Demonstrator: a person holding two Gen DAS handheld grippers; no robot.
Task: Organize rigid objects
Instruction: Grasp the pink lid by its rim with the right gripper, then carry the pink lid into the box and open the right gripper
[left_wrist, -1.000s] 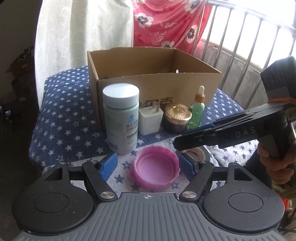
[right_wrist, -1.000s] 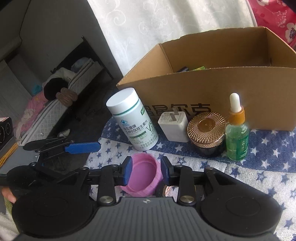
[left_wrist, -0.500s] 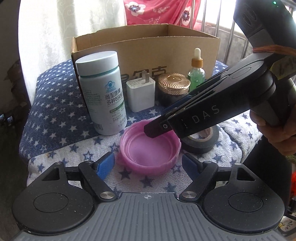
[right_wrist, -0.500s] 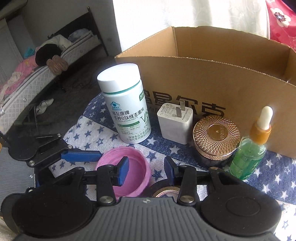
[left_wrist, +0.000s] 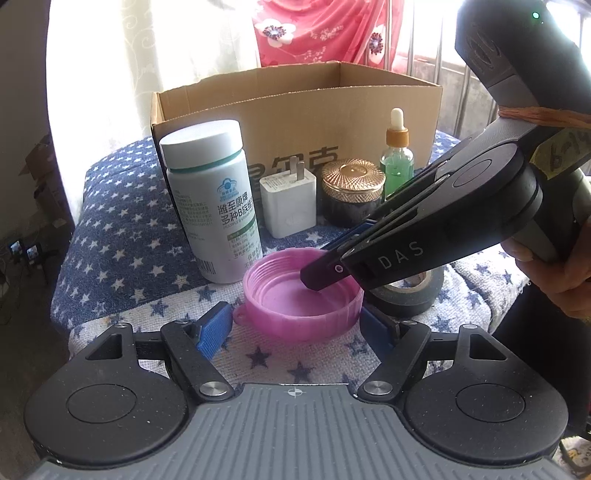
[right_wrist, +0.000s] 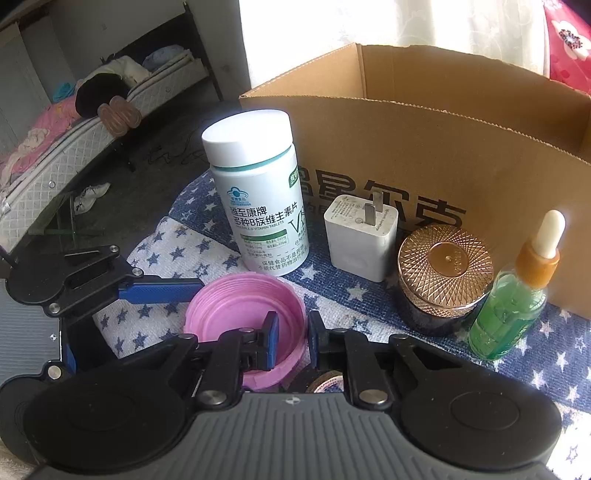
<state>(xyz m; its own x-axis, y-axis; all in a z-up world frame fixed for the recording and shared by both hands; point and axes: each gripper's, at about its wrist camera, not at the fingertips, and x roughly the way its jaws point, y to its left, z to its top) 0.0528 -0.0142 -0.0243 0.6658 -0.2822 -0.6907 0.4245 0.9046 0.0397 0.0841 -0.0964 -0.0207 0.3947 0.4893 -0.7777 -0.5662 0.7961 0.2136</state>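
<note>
right gripper (right_wrist: 291, 341) pinching pink cap's (right_wrist: 236, 310) wall, one finger inside | left gripper (left_wrist: 295, 326) closing, straddling cap, untouched | tape roll (left_wrist: 410, 293) beside

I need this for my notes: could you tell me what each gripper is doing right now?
Left gripper: open, jaws closing either side of the pink cap, not touching.
Right gripper: shut on the pink cap's rim.

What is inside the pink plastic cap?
The round pink plastic cap lies open side up with nothing loose in it. One finger of the right gripper dips inside, pinching the cap's wall with the other finger outside. That finger hides a bit of the floor.
</note>
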